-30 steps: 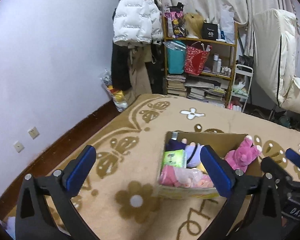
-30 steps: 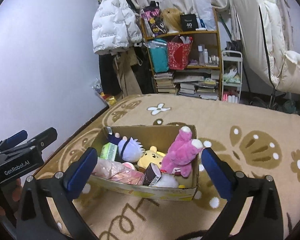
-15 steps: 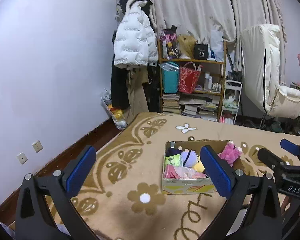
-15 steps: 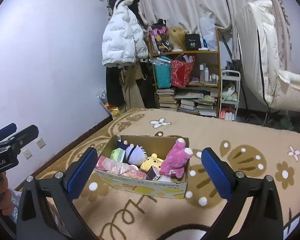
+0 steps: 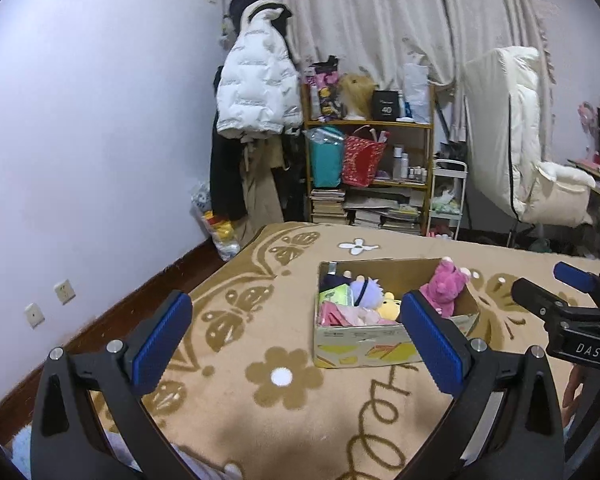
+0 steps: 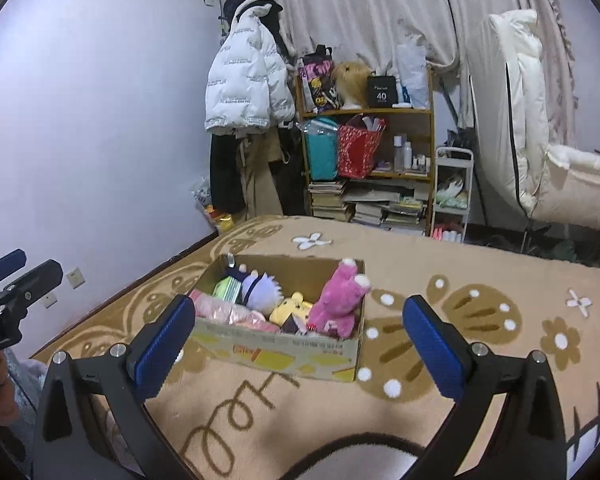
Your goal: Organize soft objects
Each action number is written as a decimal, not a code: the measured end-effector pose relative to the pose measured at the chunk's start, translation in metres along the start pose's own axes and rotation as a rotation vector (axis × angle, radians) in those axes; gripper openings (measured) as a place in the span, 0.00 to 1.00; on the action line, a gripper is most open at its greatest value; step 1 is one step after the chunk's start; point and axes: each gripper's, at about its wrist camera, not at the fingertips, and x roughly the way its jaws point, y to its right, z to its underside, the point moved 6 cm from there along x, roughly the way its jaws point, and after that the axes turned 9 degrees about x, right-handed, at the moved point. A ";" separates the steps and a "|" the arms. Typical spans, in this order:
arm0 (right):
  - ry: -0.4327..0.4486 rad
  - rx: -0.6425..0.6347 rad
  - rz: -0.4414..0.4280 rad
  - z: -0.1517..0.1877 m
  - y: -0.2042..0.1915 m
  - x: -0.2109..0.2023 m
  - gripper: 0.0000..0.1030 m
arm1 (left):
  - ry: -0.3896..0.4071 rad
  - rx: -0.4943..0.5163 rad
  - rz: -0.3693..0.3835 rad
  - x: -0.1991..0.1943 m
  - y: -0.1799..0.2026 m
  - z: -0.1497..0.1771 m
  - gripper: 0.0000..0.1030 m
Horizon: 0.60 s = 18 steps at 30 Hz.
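A cardboard box [image 5: 364, 340] [image 6: 276, 350] sits on a tan flower-patterned blanket [image 5: 284, 408]. It holds several soft toys: a pink plush [image 5: 444, 286] [image 6: 340, 304] upright at its right end, a yellow plush [image 6: 292, 308], a purple-haired doll [image 6: 260, 290], a green pack [image 6: 228, 288] and a pink bag [image 6: 228, 312]. My left gripper [image 5: 296, 342] is open and empty, held back from the box. My right gripper [image 6: 296, 340] is open and empty, also short of the box.
A wooden shelf [image 5: 368, 168] with bags, bottles and books stands at the back. A white puffer jacket [image 5: 256, 96] hangs left of it. A white padded chair [image 5: 520, 140] is at the right. A purple wall [image 5: 80, 140] runs along the left.
Both grippers have pulled back and risen away from the box, so it looks smaller and farther. Both stay open and empty.
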 end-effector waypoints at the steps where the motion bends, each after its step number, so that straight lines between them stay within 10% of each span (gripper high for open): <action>1: 0.008 0.004 -0.002 0.003 0.002 0.000 1.00 | 0.005 0.019 -0.009 0.001 0.004 0.002 1.00; 18: -0.035 0.072 0.010 0.033 0.037 0.019 1.00 | -0.103 -0.020 0.016 0.036 0.008 0.034 1.00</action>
